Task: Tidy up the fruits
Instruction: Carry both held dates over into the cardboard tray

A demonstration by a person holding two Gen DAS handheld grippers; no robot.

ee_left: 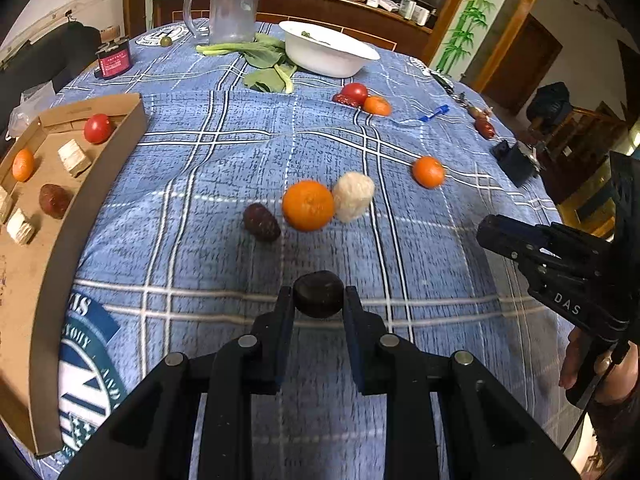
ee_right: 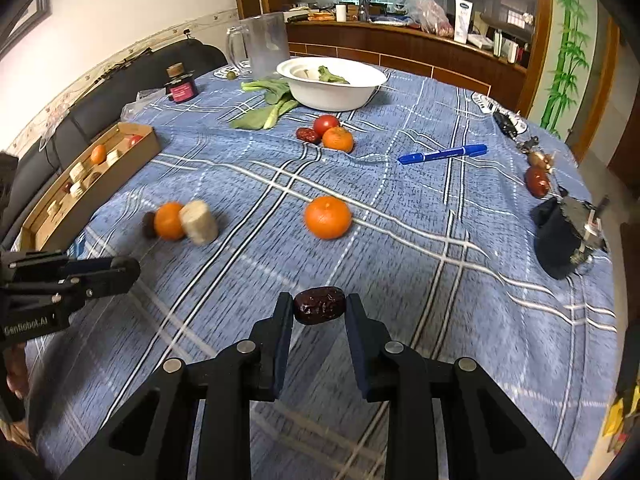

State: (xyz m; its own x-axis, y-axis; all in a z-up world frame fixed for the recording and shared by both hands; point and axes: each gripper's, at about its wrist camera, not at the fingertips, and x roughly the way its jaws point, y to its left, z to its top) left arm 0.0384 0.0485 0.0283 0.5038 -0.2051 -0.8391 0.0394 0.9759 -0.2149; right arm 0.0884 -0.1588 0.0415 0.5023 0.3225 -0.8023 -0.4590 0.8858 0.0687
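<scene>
My left gripper [ee_left: 319, 295] is shut on a dark brown rounded fruit [ee_left: 319, 300], held just above the blue plaid tablecloth [ee_left: 420, 280]. My right gripper [ee_right: 319, 307] is shut on a wrinkled red date [ee_right: 319, 305], also lifted off the cloth. A cardboard box [ee_left: 100, 200] at the left holds a tomato [ee_left: 97, 128], a small orange [ee_left: 23, 165], a date [ee_left: 54, 200] and pale blocks. Loose on the cloth lie a date [ee_left: 262, 222], an orange [ee_left: 308, 205], a beige block [ee_left: 353, 196] and another orange [ee_right: 327, 217].
A tomato, orange and date cluster [ee_right: 326, 132] sits before a white bowl [ee_right: 332, 98] with greens beside it. A blue marker [ee_right: 442, 153], a black object [ee_right: 560, 236], a date [ee_right: 537, 181], a clear pitcher [ee_right: 266, 46] and a dark jar [ee_right: 181, 88] also stand on the table.
</scene>
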